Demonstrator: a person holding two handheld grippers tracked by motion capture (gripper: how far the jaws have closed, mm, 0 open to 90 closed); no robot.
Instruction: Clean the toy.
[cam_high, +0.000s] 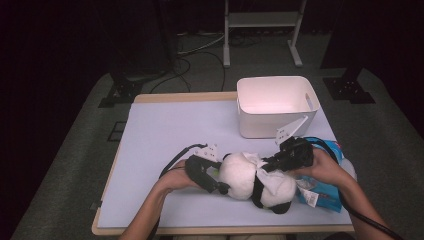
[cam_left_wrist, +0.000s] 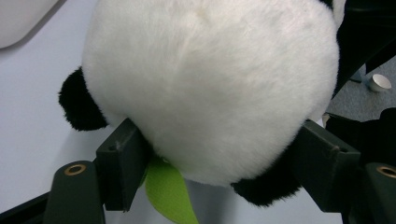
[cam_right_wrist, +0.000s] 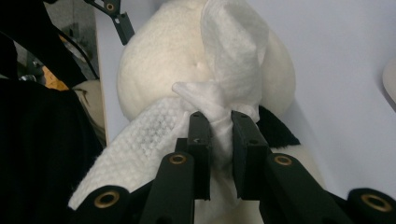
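The table (cam_high: 165, 130) is carrying everything here, its pale cover stretching out bare ahead of the person, and the white bin (cam_high: 272, 105) is sitting at the far right edge, well apart from the action. At the near right, the plush panda (cam_high: 252, 180) is lying on its side, head towards the left hand. The left gripper (cam_high: 212, 182) is bracing that head: in the left gripper view the two pads are pressing into the white fur (cam_left_wrist: 210, 84) on either side, with a green leaf (cam_left_wrist: 168, 193) poking out below, so it is grasping the toy, probably to stop it rolling. The right gripper (cam_right_wrist: 219, 140) is coming in from the other side, and its jaws are pinching a white cloth (cam_right_wrist: 231, 51) that is knotted around the panda's neck; it looks as if it is drawing the knot tight against the steadied head. Just beside the right hand (cam_high: 325, 167) a blue packet (cam_high: 327, 195) is lying, touching the panda's back end and crowding the wrist a little. The cables are trailing off towards the person, clear of the knot.
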